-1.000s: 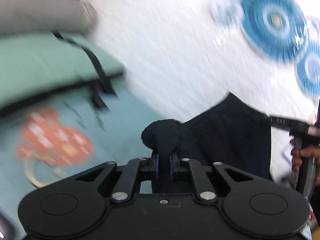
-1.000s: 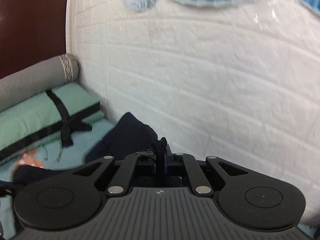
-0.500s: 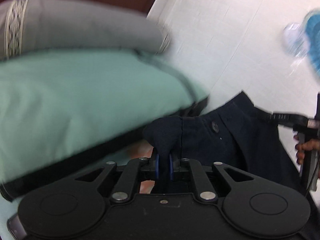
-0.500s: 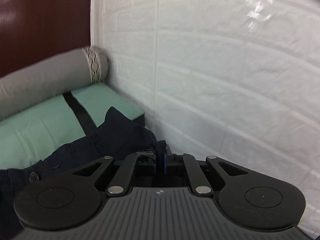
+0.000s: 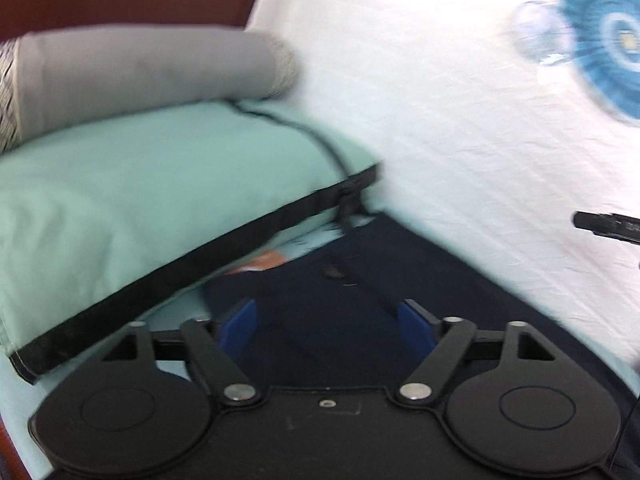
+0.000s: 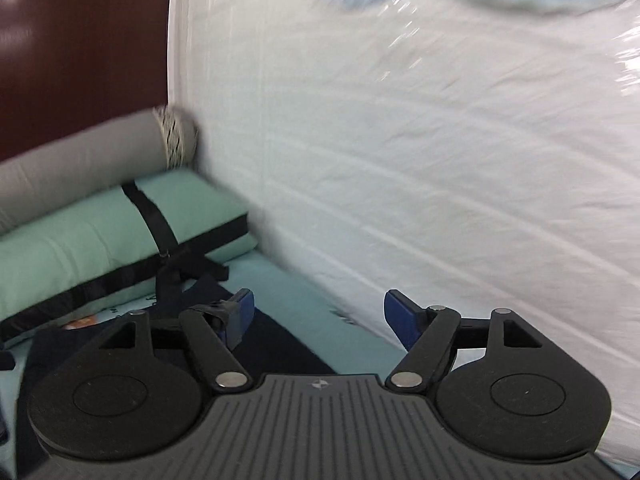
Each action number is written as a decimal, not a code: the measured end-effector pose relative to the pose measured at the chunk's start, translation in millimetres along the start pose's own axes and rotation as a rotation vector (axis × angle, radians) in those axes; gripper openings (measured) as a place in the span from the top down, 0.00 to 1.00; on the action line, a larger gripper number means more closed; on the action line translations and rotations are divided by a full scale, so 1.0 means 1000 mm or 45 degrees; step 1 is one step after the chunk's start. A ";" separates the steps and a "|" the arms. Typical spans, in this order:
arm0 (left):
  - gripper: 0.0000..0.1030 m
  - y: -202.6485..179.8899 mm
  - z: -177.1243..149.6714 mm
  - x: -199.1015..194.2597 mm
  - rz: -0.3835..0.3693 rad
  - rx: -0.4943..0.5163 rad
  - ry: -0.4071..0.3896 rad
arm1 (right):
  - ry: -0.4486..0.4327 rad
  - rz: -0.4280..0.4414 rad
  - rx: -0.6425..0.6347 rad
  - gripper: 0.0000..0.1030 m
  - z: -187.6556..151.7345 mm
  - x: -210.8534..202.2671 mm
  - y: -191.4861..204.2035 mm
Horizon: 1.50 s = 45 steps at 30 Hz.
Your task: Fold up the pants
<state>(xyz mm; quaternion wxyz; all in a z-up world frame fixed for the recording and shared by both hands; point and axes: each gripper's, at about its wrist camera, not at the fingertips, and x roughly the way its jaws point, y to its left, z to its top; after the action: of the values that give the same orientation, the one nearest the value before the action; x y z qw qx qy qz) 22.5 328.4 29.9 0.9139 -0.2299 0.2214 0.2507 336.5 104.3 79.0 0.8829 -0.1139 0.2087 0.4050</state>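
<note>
Laid flat on the bed [image 6: 312,300] beside the wall, pants [image 5: 360,312] just released, left gripper [image 5: 326,326] and right gripper [image 6: 316,316] freshly opened wide, folding apparently all ahead.

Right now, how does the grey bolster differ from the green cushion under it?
The grey bolster is round like a roll, while the green cushion is flatter and broader. The bolster has patterned ends; the cushion has black edging and a black strap. The bolster lies on top, the cushion beneath. Both lie at the head of the bed, beyond the dark pants.
</note>
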 end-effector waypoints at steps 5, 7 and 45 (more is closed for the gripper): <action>0.00 -0.039 -0.024 -0.036 -0.176 0.053 0.049 | -0.070 -0.126 0.058 0.00 -0.028 -0.139 -0.044; 0.00 -0.057 -0.040 -0.047 -0.233 0.087 0.099 | -0.082 -0.181 0.084 0.00 -0.047 -0.188 -0.056; 0.00 -0.228 -0.145 0.002 -0.427 0.398 0.531 | -0.095 -0.681 0.642 0.94 -0.317 -0.326 -0.251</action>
<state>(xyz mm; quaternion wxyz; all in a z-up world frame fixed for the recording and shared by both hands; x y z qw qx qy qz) 109.9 76.7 -16.3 0.9018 -0.1662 0.3989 0.0069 249.4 -392.4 -44.5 0.9649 0.0717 0.2323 0.0995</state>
